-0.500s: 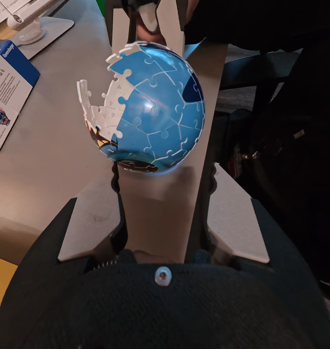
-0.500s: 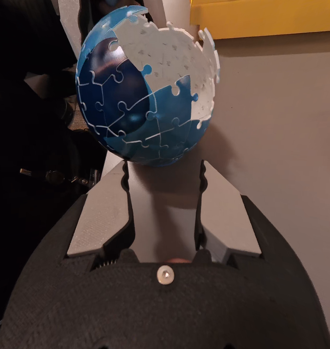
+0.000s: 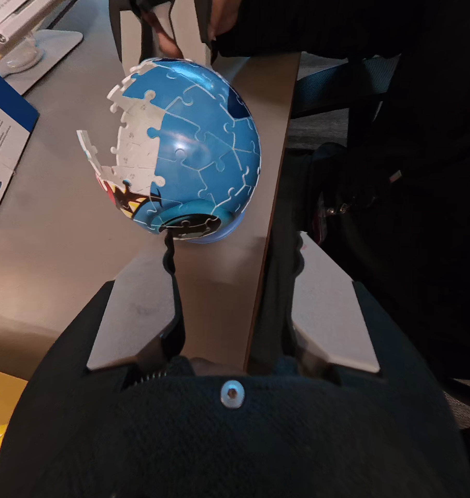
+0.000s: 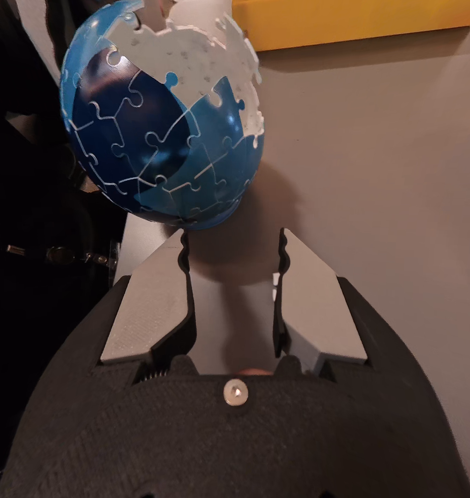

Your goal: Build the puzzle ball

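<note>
My left tongs [image 3: 232, 239] stood spread, with nothing between the two grey fingers. The tip of the left finger [image 3: 169, 242] lay just under the puzzle ball [image 3: 190, 151]; whether it touched the shell I could not tell. The other finger hung off the table [image 3: 53, 242] edge, over dark ground.

Straight ahead of those tongs the puzzle ball sat tilted on a light blue ring stand [image 3: 220, 234] near the table's edge. It was only partly built: the blue pieces closed the side towards me and to the right, while an open gap on the left showed the white inner faces of the pieces. Low on the left were a few pieces in red, yellow and black.

Beyond the ball, the fingers of my right tongs [image 3: 161, 58] faced me. Left of my left tongs lay a blue and white leaflet [image 3: 2, 151], and farther off a white stand on a grey base [image 3: 40, 45].

My right tongs [image 4: 232, 233] were spread too and held nothing. Their left finger [image 4: 184, 237] reached to just below the ball's [image 4: 153, 134] underside; contact was unclear. From there the ball showed a dark blue patch among lighter blue pieces, with the jagged white rim at the far top. Past it to the right lay a yellow box [image 4: 349, 21] on the grey table [image 4: 376, 175].
</note>
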{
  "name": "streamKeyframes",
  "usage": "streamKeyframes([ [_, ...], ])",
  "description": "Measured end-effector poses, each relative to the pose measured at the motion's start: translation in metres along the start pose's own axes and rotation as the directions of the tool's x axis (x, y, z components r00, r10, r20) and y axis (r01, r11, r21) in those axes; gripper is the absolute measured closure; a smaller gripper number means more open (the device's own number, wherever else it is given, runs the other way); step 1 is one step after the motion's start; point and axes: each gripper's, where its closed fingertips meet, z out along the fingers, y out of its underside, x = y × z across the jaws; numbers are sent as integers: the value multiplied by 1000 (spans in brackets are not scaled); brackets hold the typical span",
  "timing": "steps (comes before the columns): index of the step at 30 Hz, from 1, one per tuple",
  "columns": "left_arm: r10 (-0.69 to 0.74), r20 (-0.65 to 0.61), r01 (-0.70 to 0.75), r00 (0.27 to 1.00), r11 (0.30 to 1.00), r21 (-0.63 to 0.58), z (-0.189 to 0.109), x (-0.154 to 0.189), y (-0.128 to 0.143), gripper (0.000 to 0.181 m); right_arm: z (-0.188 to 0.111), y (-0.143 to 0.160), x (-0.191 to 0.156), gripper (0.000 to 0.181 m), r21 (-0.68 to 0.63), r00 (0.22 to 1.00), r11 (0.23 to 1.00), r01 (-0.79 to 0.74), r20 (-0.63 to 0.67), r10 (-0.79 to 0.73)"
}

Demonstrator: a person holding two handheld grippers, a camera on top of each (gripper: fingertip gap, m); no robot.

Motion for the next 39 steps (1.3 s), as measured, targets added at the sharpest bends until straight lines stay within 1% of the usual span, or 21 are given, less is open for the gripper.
streamKeyframes([
  [5, 13, -34, -13, 999, 1000, 3, -5, 8, 2, 98, -22, 14, 31, 118, -23, 992, 999, -35, -123, 32],
  [9, 12, -40, -11, 999, 1000, 28, -17, 9, 3, 100, -39, 41, 59, 124, -96, 971, 992, -81, -233, 57],
  [11, 4, -28, -3, 1000, 999, 43, -23, 6, 3, 102, -38, 53, 60, 129, -138, 972, 987, -86, -228, 53],
  [14, -20, 5, 20, 1000, 998, 52, -30, -3, 6, 103, -25, 61, 53, 130, -182, 982, 980, -83, -181, 50],
  [17, -35, 22, 33, 999, 998, 49, -33, -8, 10, 104, -13, 58, 48, 127, -193, 987, 979, -57, -160, 26],
  [19, -34, 28, 33, 999, 998, 49, -34, -10, 10, 105, -8, 54, 50, 127, -194, 985, 980, -51, -171, 17],
  [21, -36, 30, 35, 999, 998, 49, -34, -11, 9, 105, -5, 52, 51, 135, -197, 983, 980, -29, -183, -8],
  [23, -36, 30, 34, 999, 998, 48, -34, -12, 10, 105, -2, 50, 45, 154, -196, 986, 980, 16, -158, -48],
  [26, -37, 37, 35, 999, 998, 51, -33, -14, 9, 107, -1, 50, 40, 155, -200, 986, 979, 43, -152, -74],
  [29, -48, 52, 45, 997, 997, 69, -34, -20, 6, 109, -4, 48, 45, 155, -233, 965, 967, 102, -212, -153],
  [31, -127, 80, 121, 989, 990, 79, -36, -32, 2, 111, -7, 42, 47, 155, -227, 945, 962, 152, -251, -209],
  [33, -237, 144, 231, 961, 971, 60, -39, -53, 0, 114, -11, 32, 49, 155, -218, 920, 955, 200, -295, -259],
  [35, -303, 243, 299, 922, 953, 53, -43, -76, -11, 120, -18, 22, 54, 155, -233, 883, 940, 249, -345, -319],
  [36, -327, 269, 320, 906, 945, 71, -47, -86, -22, 122, -22, 17, 55, 155, -243, 862, 930, 276, -366, -351],
  [39, -362, 235, 338, 902, 931, 139, -56, -103, -67, 124, -29, 1, 57, 155, -281, 818, 901, 330, -392, -422],
])
